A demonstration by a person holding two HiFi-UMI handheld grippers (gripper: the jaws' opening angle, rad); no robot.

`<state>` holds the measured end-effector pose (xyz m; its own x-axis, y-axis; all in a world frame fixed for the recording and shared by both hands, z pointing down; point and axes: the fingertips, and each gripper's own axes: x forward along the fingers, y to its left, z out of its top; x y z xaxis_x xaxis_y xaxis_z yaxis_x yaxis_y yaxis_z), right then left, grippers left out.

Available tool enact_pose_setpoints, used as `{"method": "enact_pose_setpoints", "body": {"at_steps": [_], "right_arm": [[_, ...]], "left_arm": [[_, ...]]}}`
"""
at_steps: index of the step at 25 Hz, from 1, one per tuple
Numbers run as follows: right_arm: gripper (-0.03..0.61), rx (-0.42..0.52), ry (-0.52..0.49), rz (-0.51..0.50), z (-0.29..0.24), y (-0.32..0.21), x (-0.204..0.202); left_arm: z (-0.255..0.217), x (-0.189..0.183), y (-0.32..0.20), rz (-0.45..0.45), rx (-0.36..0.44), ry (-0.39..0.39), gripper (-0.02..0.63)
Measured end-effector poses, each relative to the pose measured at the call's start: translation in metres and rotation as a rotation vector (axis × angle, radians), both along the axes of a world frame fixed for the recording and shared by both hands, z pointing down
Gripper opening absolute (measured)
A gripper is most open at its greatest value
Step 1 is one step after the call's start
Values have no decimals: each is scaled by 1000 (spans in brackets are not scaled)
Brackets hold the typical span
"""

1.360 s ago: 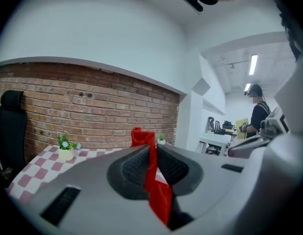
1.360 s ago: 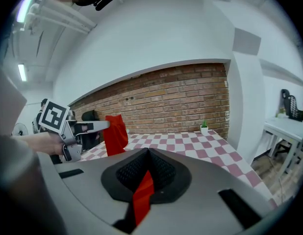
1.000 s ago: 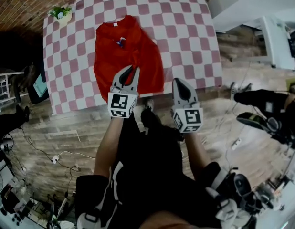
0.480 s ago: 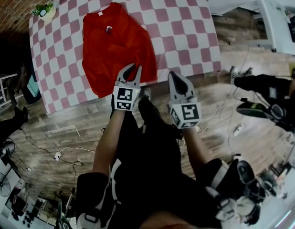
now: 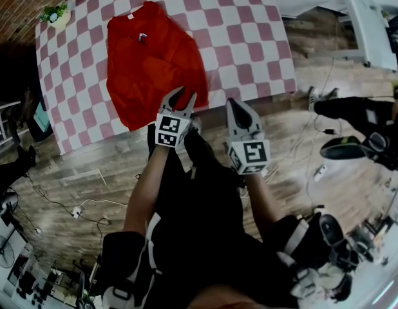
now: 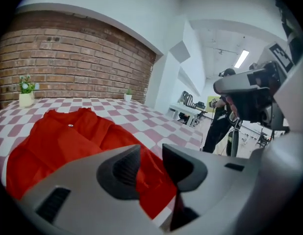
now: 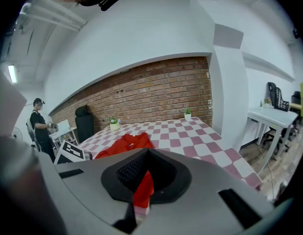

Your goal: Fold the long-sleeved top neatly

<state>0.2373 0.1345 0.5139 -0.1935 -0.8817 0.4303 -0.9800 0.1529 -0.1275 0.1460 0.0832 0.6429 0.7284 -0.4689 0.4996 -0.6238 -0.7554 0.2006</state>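
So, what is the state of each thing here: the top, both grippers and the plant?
Top: lies spread on the table, creased, not yet folded neatly.
Left gripper: jaws apart, just been opening; the top's near hem shows between them, not pinched.
Right gripper: jaws together, to the side of the top.
Plant: upright at the table's far corner.

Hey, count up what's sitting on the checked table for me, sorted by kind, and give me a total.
red long-sleeved top: 1
potted plants: 2, one by the top and one at the far end by the brick wall
total: 3
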Motion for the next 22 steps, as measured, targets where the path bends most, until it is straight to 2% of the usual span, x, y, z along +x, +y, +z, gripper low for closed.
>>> {"method": "enact_pose_setpoints", "body": {"at_steps": [5, 8, 12, 16, 22], "right_arm": [[8, 13, -5, -18, -5, 1, -1], [8, 22, -16, -36, -12, 0, -6], [8, 26, -22, -68, -22, -5, -16], [8, 63, -25, -108, -39, -18, -35], [8, 98, -16, -123, -62, -39, -69]], "left_arm": [[-11, 4, 7, -7, 6, 13, 126], [-29, -7, 7, -63, 24, 31, 54], [-61, -31, 0, -134, 52, 70, 8], [-101, -63, -13, -168, 100, 105, 6], [-153, -125, -28, -235, 174, 96, 6]]}}
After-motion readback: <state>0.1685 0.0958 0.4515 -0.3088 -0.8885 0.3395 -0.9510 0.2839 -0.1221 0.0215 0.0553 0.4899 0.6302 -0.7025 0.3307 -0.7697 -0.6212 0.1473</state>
